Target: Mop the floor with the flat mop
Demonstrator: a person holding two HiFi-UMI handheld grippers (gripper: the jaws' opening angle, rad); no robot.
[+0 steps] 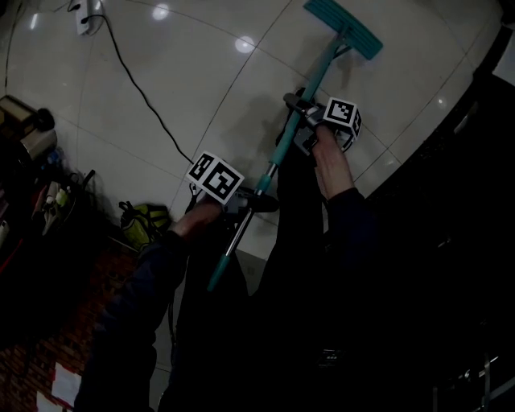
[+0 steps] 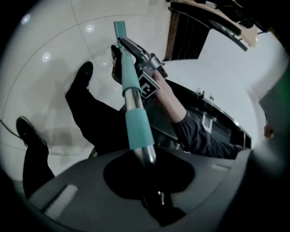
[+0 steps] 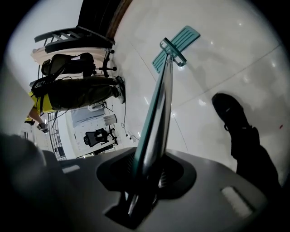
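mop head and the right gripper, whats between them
Only the mop's teal pole runs from the right gripper to the mop head, over the floor tiles; the head view shows it.

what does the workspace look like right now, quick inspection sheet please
surface: glossy pale tiled floor, reflecting ceiling lights
job's things: flat mop head lying on the floor; teal and metal mop pole slanting up from it
clutter: yellow-green object, maybe a bag, by the left edge
grippers: left hand-held gripper shut on the upper pole; right hand-held gripper shut on it nearer the head
cables: black cable running from a power strip
surroundings: office chair, person in a yellow top, dark furniture at right
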